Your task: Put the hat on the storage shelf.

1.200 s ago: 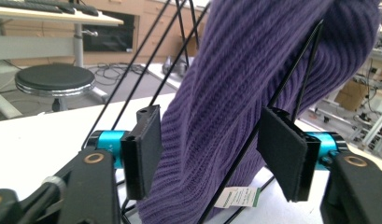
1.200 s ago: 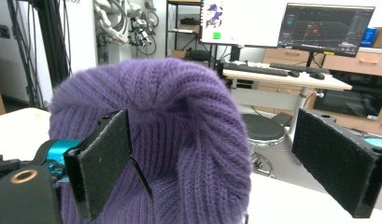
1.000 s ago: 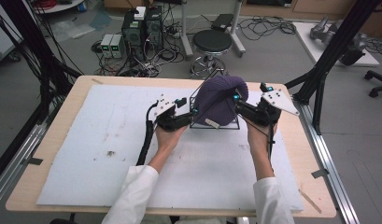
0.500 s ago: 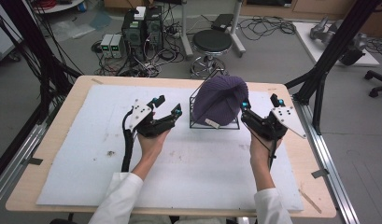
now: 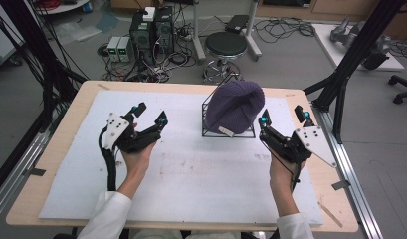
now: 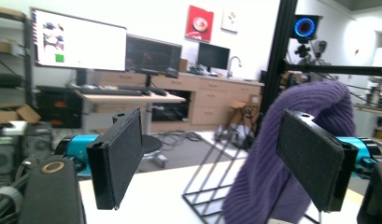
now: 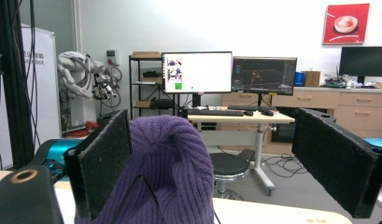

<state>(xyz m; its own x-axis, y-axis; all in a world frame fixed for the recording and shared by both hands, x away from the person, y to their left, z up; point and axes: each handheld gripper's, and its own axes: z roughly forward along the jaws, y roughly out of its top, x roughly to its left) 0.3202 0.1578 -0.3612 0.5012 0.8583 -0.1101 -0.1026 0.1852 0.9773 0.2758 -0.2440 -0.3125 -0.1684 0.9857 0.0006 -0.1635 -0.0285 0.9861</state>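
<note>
Purple knitted beanie [image 5: 235,105] draped over a black wire stand [image 5: 209,130], toward the far right of the bench [image 5: 56,191], on the white sheet [image 5: 201,179] that covers most of it. Small pale label at the beanie's near hem. Stand's open wire base visible on the left side, bare inside.

Left gripper [image 5: 150,115] well to the left of the stand, above the sheet, fingers [image 6: 116,158] spread wide with nothing between them, having just been opening. Right gripper [image 5: 283,117] just beside the stand's right edge, fingers [image 7: 104,165] likewise wide apart and holding nothing; beanie close in front of them in the right gripper view, not pressed by either pad.

Nothing on the sheet between either gripper and the beanie.

Beyond the far edge of the bench: a round black stool [image 5: 226,45], computer towers [image 5: 151,30] amid tangled cables on the floor. Black frame posts [image 5: 350,59] at the right, and at the left. Monitors [image 7: 197,72] on a desk across the room.
</note>
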